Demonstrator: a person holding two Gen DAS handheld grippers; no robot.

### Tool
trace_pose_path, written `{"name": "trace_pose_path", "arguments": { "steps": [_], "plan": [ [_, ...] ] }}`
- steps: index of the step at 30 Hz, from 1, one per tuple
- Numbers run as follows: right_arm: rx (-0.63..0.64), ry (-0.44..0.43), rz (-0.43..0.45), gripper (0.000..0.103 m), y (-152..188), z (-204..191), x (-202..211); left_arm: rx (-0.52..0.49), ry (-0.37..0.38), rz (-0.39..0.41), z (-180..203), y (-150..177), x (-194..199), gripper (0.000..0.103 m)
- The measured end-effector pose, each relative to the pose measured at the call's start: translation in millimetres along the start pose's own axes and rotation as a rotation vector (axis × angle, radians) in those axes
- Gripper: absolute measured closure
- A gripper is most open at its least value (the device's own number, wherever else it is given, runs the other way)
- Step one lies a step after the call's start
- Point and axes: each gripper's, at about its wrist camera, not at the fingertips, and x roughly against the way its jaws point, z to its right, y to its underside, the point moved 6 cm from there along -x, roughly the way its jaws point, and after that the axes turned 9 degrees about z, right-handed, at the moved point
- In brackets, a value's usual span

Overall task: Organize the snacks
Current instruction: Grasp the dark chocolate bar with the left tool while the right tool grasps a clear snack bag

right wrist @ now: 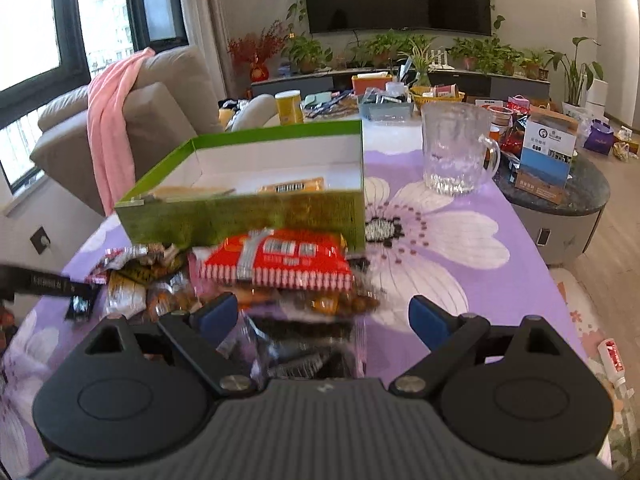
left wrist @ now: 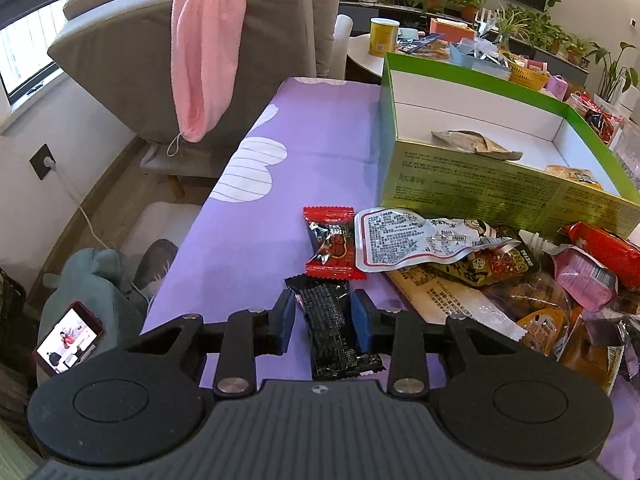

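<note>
On the purple tablecloth point(left wrist: 312, 148) beside the green box point(left wrist: 472, 188), the left gripper point(left wrist: 325, 320) straddles a black snack bar point(left wrist: 332, 328) without clearly pinching it, so it may slip, while the right gripper point(right wrist: 322, 322), spread over the pile, risks scattering the red packet point(right wrist: 276, 266).

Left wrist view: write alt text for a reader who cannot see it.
The left gripper has its blue-padded fingers on either side of a black snack packet lying on a purple floral tablecloth. Ahead lie a red candy packet, a snack pile and an open green box.
</note>
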Motion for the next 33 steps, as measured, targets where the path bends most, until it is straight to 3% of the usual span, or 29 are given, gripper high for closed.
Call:
{"name": "trace_pose_path", "arguments": {
  "steps": [9, 24, 33],
  "plan": [
    [0.037, -0.006, -0.046, 0.042, 28, 1, 3, -0.006, -0.003, 0.008, 7, 4, -4, 0.07],
    [0.001, -0.002, -0.096, 0.042, 33, -5, -20, -0.026, 0.015, 0.009, 4, 11, -1, 0.07],
    [0.087, 0.017, -0.102, 0.043, 35, -14, -24, 0.024, 0.05, 0.019, 0, 11, 4, 0.079]
  ]
}}
